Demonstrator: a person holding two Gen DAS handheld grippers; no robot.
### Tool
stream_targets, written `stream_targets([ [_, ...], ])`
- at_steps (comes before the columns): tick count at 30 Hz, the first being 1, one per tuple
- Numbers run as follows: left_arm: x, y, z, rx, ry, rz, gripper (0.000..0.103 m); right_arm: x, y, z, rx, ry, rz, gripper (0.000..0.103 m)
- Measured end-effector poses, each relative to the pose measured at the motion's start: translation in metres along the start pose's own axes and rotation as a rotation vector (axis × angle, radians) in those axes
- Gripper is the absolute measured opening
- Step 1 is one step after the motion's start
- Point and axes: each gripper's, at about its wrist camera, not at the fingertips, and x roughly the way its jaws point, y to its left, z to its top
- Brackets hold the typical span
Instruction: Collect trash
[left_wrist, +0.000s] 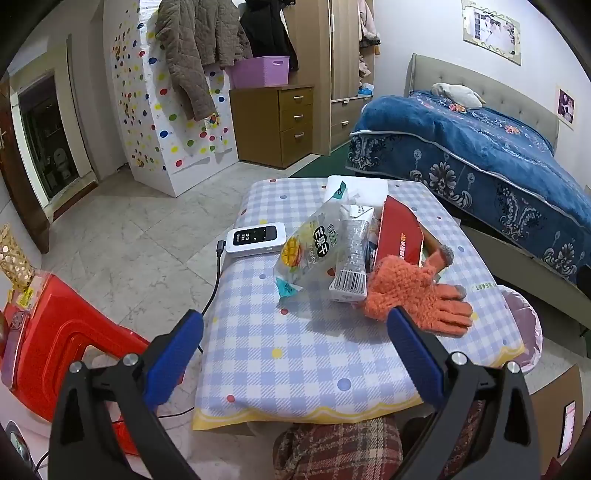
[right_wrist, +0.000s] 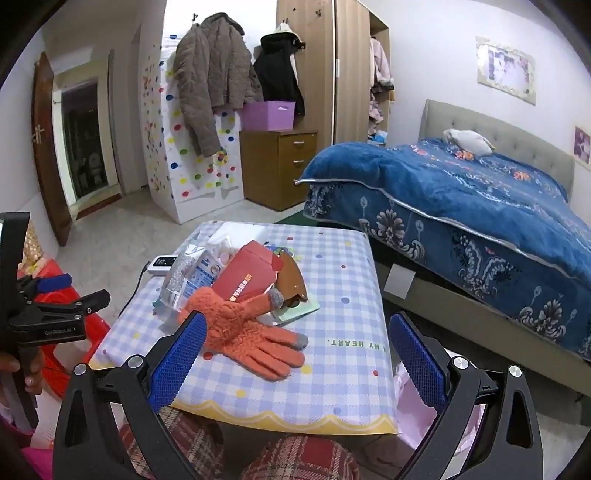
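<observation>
We find the left gripper (left_wrist: 295, 345) released, empty, over the table's (left_wrist: 295, 362) near edge; the snack bag (left_wrist: 314, 254) lies ahead of it, long axis running away. The right gripper (right_wrist: 295, 354), also released, faces the gloves (right_wrist: 243, 328). We judge the left nearer the bag.

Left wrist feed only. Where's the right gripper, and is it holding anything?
Observer: Right gripper is open and empty, over the checked tablecloth-covered table's near edge; the fuzzy orange knitted glove lies ahead of its left finger.
Operator: Anything hidden behind the red cardboard carton?
Observer: A brown leather piece on a pale green pad, right of the carton.
Operator: Left gripper from outside?
Observer: A hand holds it left of the table.
</observation>
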Motion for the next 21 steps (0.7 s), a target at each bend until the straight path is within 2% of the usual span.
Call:
stream_targets([
  [21, 0.0012, 0.0016, -0.0011, -0.002, 0.002, 0.007, 0.097, -0.0001, -0.0011, -0.0002, 0.000, -0.001, 0.003, 0.097],
])
